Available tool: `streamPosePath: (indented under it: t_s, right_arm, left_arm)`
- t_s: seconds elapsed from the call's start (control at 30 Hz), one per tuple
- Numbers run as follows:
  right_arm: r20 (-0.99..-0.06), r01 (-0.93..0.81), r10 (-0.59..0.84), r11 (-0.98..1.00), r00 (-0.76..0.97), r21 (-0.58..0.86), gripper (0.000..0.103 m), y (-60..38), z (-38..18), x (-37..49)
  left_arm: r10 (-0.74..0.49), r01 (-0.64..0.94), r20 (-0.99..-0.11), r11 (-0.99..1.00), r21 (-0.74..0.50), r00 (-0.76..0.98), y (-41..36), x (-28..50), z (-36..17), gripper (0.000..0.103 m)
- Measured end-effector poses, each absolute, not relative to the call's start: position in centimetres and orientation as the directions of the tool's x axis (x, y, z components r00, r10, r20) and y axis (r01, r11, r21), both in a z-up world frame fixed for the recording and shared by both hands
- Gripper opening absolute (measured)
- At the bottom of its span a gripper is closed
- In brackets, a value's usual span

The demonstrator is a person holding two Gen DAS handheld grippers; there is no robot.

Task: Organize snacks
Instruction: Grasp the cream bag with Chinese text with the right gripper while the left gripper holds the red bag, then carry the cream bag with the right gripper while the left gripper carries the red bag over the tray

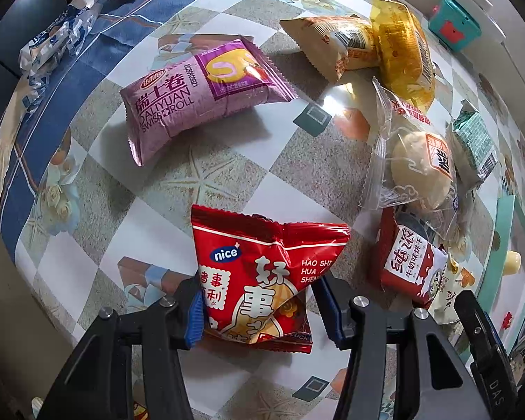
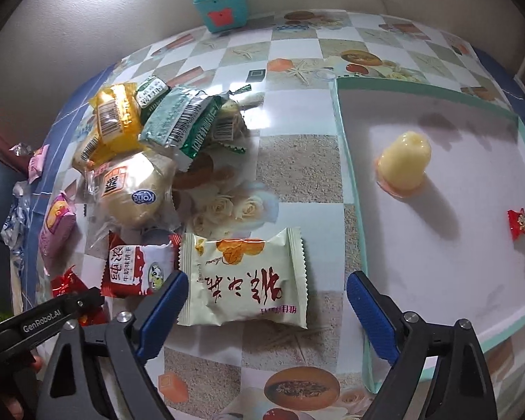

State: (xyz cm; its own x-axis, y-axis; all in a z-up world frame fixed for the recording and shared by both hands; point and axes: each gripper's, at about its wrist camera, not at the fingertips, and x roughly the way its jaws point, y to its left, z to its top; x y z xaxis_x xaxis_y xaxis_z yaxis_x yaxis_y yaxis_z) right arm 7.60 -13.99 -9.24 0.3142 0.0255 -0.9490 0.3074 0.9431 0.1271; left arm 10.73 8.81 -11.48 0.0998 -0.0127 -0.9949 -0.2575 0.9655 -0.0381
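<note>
Left gripper clamps red snack bag just above the tablecloth, right gripper wide open w/ cream packet loose between pads, nxt to tray.

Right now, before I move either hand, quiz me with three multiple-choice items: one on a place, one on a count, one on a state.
1. Where is the yellow jelly cup?
A. in the tray
B. on the snack pile
C. in a gripper

2. How many items lie in the tray?
A. none
B. two
C. five

3. What is the left gripper doing?
A. gaping over bare table
B. clamping the red packet
C. holding a pink roll

Key: 1 A, it stands on the tray floor; 2 B, cup plus small red candy; 3 B, pads press the packet's sides.
</note>
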Motion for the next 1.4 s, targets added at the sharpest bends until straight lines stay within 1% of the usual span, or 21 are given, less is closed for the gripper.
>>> streamPosePath:
  t_s: [0.07, 0.17, 0.27, 0.37, 0.5, 0.7, 0.73, 0.8, 0.87, 1.2, 1.4]
  right_arm:
    - [-0.945, 0.293, 0.035, 0.946, 0.325, 0.136, 0.092, -13.6, -9.0, 7.7]
    - [-0.94, 0.255, 0.044, 0.957, 0.339, 0.137, 0.088, -12.7, -8.7, 8.0]
    - [-0.943, 0.242, 0.033, 0.963, 0.331, 0.119, 0.086, -12.2, -9.0, 8.2]
    - [-0.952, 0.263, 0.023, 0.959, 0.305, 0.108, 0.08, -12.6, -9.8, 8.3]
    - [-0.956, 0.274, 0.031, 0.955, 0.293, 0.115, 0.08, -12.9, -10.6, 8.5]
    - [-0.956, 0.256, -0.004, 0.964, 0.293, 0.075, 0.078, -12.1, -10.8, 8.8]
    - [-0.956, 0.253, -0.012, 0.965, 0.292, 0.065, 0.077, -11.7, -10.9, 8.9]
    - [-0.955, 0.233, -0.036, 0.972, 0.294, 0.035, 0.062, -11.1, -10.9, 8.9]
    - [-0.953, 0.209, -0.058, 0.978, 0.297, 0.006, 0.054, -10.6, -10.9, 8.7]
    - [-0.955, 0.237, -0.004, 0.969, 0.297, 0.07, 0.051, -12.5, -10.6, 7.7]
    - [-0.937, 0.255, 0.024, 0.959, 0.35, 0.12, 0.051, -13.8, -8.2, 7.4]
  left_arm:
    - [-0.013, -0.257, -0.995, 0.966, -0.039, 0.101, 8.7, 10.8, -11.5, 0.056]
    - [-0.011, -0.259, -0.995, 0.965, -0.036, 0.099, 8.7, 10.8, -11.5, 0.056]
    - [-0.011, -0.257, -0.995, 0.966, -0.035, 0.097, 8.6, 10.8, -11.5, 0.056]
    - [-0.009, -0.256, -0.995, 0.966, -0.033, 0.097, 8.6, 10.8, -11.6, 0.056]
    - [-0.003, -0.247, -0.996, 0.969, -0.027, 0.094, 8.4, 10.9, -11.7, 0.056]
    - [0.004, -0.24, -0.996, 0.97, -0.019, 0.094, 8.3, 10.9, -11.7, 0.056]
    - [0.005, -0.239, -0.996, 0.971, -0.018, 0.094, 8.3, 10.9, -11.7, 0.056]
    - [0.008, -0.237, -0.996, 0.971, -0.015, 0.093, 8.1, 10.9, -11.7, 0.056]
    - [0.008, -0.237, -0.996, 0.971, -0.014, 0.093, 8.1, 10.9, -11.8, 0.056]
    - [-0.006, -0.249, -0.994, 0.968, -0.033, 0.11, 8.6, 10.7, -11.3, 0.056]
    - [-0.015, -0.261, -0.989, 0.964, -0.053, 0.146, 8.9, 10.6, -9.8, 0.055]
